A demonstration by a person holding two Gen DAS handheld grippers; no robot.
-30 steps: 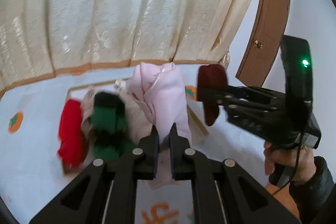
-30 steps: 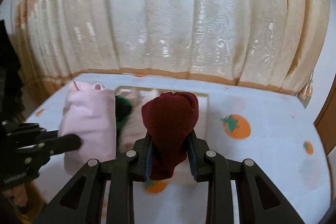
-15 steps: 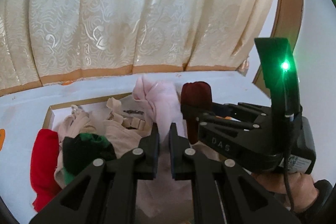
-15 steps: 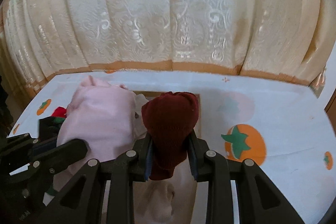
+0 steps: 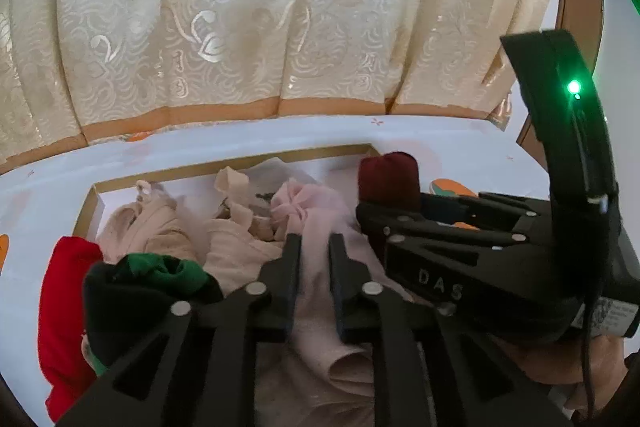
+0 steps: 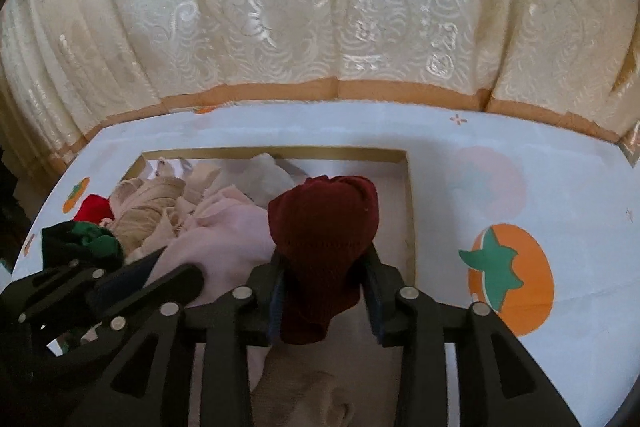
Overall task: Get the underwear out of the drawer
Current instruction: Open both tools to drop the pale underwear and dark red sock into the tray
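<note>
A shallow drawer (image 6: 280,151) lies on a white cloth, full of underwear. My left gripper (image 5: 315,247) hangs over its near side. Its jaws are opening, and a pale pink garment (image 5: 316,211) lies slack between the fingers, resting on the pile. My right gripper (image 6: 324,263) is over the drawer's right part. Its jaws are opening too, and a dark red rolled piece (image 6: 324,215) stands upright between the pads, still touching both. In the left wrist view that dark red roll (image 5: 388,179) sticks up from the right gripper (image 5: 372,223).
A red piece (image 5: 64,291), a black-and-green roll (image 5: 152,275) and beige underwear (image 5: 160,227) fill the drawer's left. The white cloth carries orange fruit prints (image 6: 512,279). A cream curtain (image 5: 280,27) hangs behind. A brown door (image 5: 580,7) is far right. A hand (image 5: 560,359) holds the right gripper.
Both grippers have come down and forward over the drawer. Both pairs of jaws stand wider. The pink garment, held up before, has slumped onto the pile.
</note>
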